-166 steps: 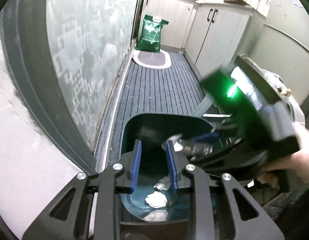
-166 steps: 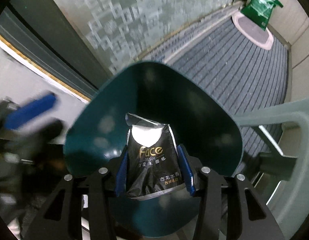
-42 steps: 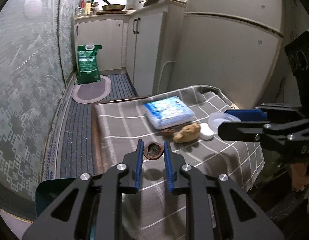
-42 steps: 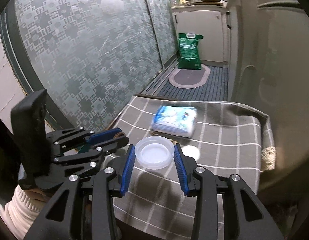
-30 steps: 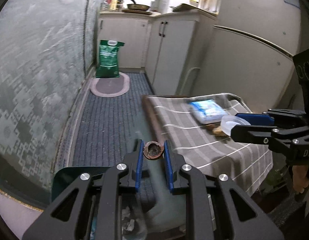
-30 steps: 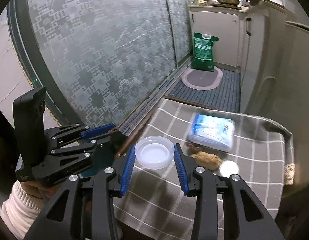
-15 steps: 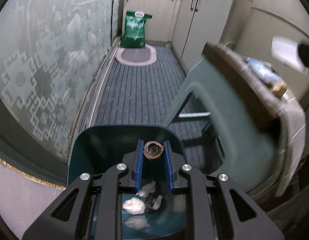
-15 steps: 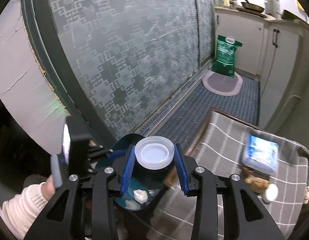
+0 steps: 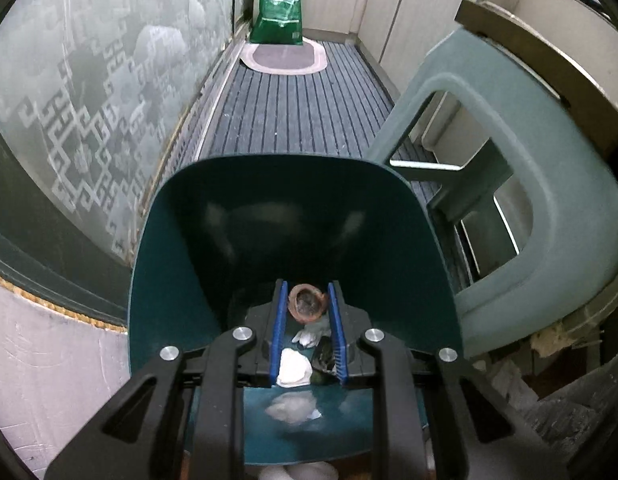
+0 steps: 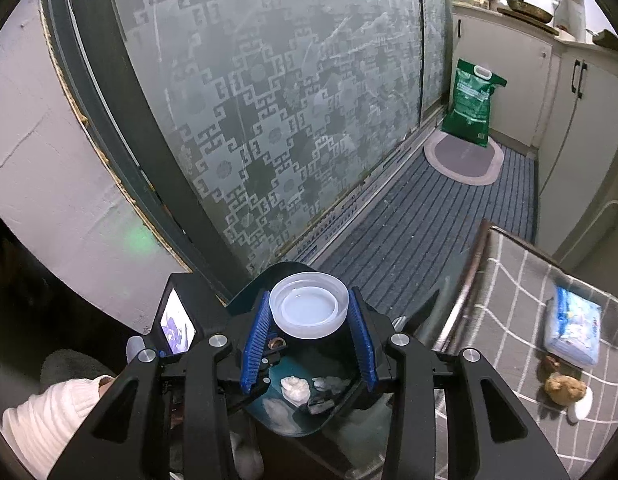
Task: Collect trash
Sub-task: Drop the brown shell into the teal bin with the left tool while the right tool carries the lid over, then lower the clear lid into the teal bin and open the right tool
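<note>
Left gripper [image 9: 308, 300] jaws opening, right gripper [image 10: 309, 312] jaws clamped

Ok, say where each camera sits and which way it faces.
Left wrist: on the left gripper, facing steeply down into the bin; its opening jaws flank a nutshell.
Right wrist: on the right gripper, above the bin, holding a lid; a sleeve shows, the table at right.
Shared: bin, tissues, green bag, mat.

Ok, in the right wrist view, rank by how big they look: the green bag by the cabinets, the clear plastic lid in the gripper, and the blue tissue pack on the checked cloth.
As they look:
1. Clear plastic lid, though nearness inflates it
2. Green bag, looks nearly as big despite being far
3. Blue tissue pack
</note>
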`<state>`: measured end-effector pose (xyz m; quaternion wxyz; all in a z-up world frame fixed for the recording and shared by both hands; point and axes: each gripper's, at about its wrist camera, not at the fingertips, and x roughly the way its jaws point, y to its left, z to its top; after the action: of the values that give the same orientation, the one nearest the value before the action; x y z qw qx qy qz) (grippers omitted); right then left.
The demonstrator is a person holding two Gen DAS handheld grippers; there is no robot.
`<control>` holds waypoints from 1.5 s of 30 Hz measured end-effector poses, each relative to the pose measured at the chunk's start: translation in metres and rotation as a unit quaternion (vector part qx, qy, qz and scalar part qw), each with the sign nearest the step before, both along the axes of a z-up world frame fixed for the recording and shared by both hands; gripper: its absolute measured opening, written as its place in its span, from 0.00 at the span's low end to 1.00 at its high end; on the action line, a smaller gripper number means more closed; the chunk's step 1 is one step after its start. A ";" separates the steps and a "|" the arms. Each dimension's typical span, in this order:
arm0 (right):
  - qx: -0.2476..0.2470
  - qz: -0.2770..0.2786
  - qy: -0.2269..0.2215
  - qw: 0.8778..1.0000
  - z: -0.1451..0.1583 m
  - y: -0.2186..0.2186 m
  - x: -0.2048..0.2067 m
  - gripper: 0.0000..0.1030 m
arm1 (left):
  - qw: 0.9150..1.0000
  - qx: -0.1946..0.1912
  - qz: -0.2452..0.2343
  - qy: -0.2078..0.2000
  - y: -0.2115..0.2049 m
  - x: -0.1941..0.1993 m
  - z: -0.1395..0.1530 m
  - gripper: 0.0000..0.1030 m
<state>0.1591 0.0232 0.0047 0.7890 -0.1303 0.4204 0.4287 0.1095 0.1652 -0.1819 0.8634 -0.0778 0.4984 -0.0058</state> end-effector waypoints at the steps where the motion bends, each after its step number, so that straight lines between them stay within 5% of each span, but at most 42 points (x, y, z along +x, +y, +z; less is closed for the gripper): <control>1: -0.003 0.000 0.003 1.000 -0.003 0.002 0.001 0.39 | 1.000 0.002 0.000 0.001 0.001 -0.001 -0.002 0.24; 16: -0.074 0.009 0.026 0.997 -0.056 0.036 0.003 0.39 | 0.997 -0.009 0.032 -0.071 0.031 -0.023 0.046 0.23; 27: -0.127 0.028 0.045 0.990 -0.101 0.060 -0.002 0.38 | 0.987 -0.011 0.042 -0.155 0.038 -0.045 0.109 0.08; 43: -0.226 0.060 0.047 0.971 -0.165 0.069 -0.014 0.39 | 0.972 -0.007 0.032 -0.235 0.037 -0.068 0.175 0.06; 45: -0.234 0.062 0.048 0.969 -0.170 0.069 -0.015 0.46 | 0.970 -0.005 0.032 -0.241 0.037 -0.070 0.180 0.06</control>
<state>0.1441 0.0925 -0.1648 0.6875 -0.3158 0.5378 0.3721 0.0396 0.2022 -0.0019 0.9575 -0.0945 0.2724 0.0011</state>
